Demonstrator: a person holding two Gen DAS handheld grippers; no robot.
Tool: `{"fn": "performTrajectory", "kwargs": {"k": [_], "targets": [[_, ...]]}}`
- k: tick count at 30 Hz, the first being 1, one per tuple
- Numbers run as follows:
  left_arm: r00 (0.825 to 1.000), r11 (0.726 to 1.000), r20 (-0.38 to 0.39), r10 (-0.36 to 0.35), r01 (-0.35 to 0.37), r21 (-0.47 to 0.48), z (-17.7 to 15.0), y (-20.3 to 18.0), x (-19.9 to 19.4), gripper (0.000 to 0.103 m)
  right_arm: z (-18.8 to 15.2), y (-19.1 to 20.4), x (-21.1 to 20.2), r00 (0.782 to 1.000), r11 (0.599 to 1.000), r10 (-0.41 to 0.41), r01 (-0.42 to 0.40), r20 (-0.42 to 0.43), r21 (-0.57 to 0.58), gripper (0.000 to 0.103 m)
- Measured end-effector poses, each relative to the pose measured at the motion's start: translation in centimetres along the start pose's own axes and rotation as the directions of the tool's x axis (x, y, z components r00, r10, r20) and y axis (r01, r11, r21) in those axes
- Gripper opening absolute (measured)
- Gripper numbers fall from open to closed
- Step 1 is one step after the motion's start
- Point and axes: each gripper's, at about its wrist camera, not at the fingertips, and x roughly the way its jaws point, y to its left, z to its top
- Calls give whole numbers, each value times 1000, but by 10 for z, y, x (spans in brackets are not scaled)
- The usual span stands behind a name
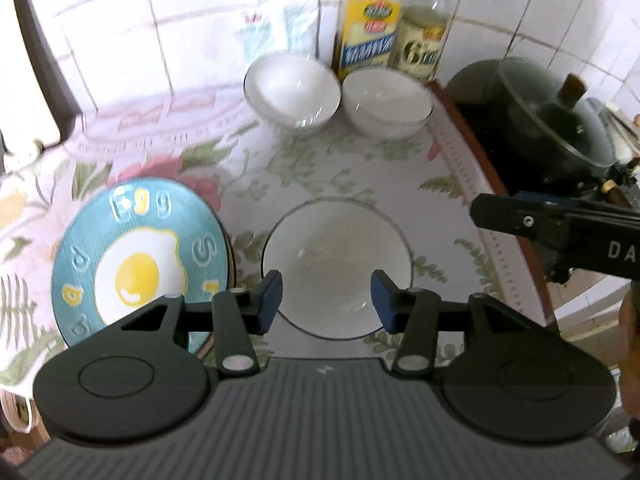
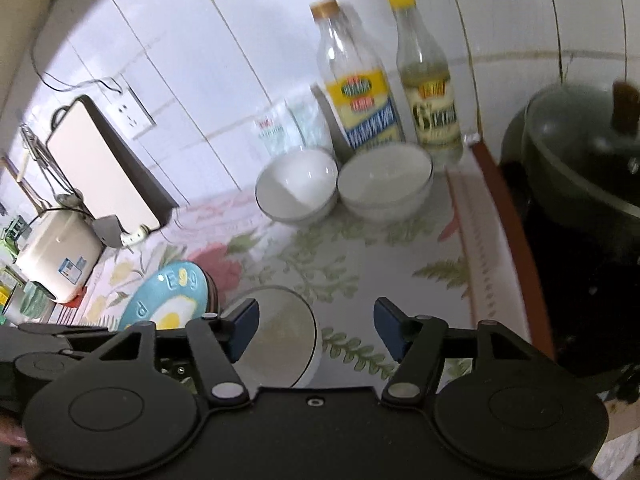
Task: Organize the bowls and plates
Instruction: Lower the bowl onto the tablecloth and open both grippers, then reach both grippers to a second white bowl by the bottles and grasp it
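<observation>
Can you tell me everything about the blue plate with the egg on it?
The blue plate is round, looks like glazed ceramic, and has a fried egg with a yellow yolk painted in the middle and raised letters around the rim. It lies flat on the flowered tablecloth, seemingly atop another dish, just left of the nearest white bowl. Nothing grips it.

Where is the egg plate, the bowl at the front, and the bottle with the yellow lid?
egg plate [image 1: 140, 268], left wrist view, on the painted yolk.
front bowl [image 1: 336, 256], left wrist view, on its white inside.
yellow-lidded bottle [image 2: 432, 108], right wrist view, on its label.
</observation>
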Motion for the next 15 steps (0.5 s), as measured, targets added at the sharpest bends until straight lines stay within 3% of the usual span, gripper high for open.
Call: {"fn": "performTrajectory", "kwargs": {"k": [8,15], "targets": [[994,999,109,-15,12,32,25,0,-29,58,20,4,-35,997,994,16,-7,81,-112,74],[988,997,155,-13,1,76,62,10,-24,65,38,4,-31,993,980,30,-8,110,-200,74]]}}
